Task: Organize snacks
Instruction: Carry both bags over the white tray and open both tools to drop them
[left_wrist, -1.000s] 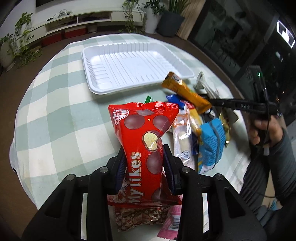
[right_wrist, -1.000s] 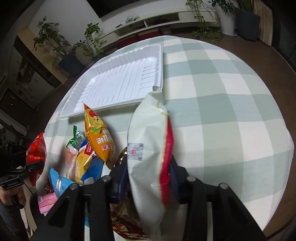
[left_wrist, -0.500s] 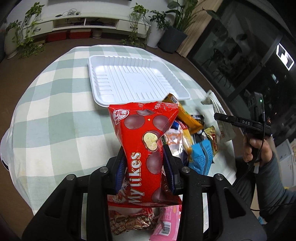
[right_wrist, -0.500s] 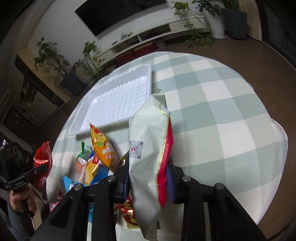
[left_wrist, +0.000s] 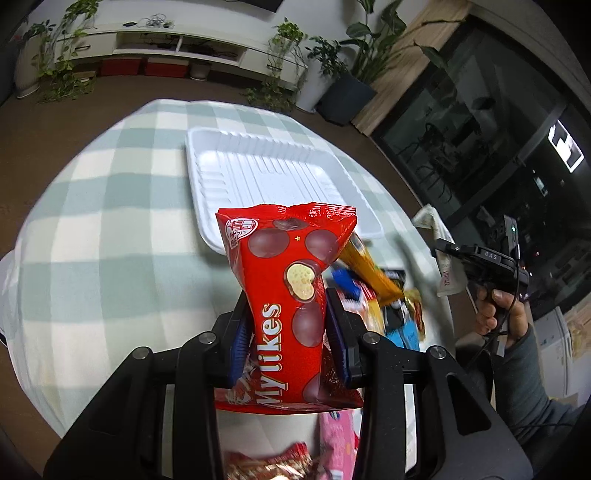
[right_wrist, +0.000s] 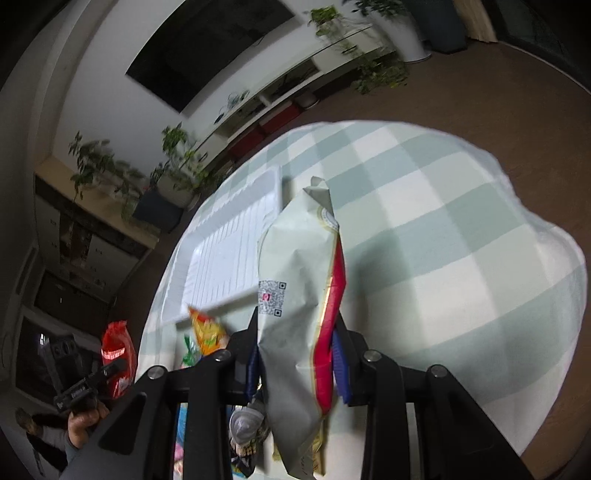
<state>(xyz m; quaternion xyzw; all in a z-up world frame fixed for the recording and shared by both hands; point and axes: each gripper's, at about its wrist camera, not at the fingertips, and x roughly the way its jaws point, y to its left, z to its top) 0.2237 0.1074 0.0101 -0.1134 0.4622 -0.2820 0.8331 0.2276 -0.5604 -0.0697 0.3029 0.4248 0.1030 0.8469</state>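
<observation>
My left gripper (left_wrist: 288, 321) is shut on a red Mylikes snack bag (left_wrist: 291, 295), held upright above the table's near edge. My right gripper (right_wrist: 295, 343) is shut on a pale green bag with a red side (right_wrist: 299, 295), also lifted off the table. A white ribbed tray (left_wrist: 266, 181) lies on the checked cloth beyond both bags and shows again (right_wrist: 229, 254) left of the pale bag. Loose snacks (left_wrist: 373, 295) lie in a pile near the front edge, an orange packet (right_wrist: 207, 328) among them. In the left wrist view the other gripper (left_wrist: 480, 258) hangs at the right with the pale bag (left_wrist: 439, 251).
The round table wears a green and white checked cloth (right_wrist: 443, 240). A person's hand and grey sleeve (left_wrist: 517, 332) reach in from the right. Potted plants (left_wrist: 332, 74) and a low white shelf (left_wrist: 155, 48) stand on the brown floor behind.
Both grippers have risen and pulled back from the table with their bags, and both views have rolled. The tray and the snack pile look smaller and farther off.
</observation>
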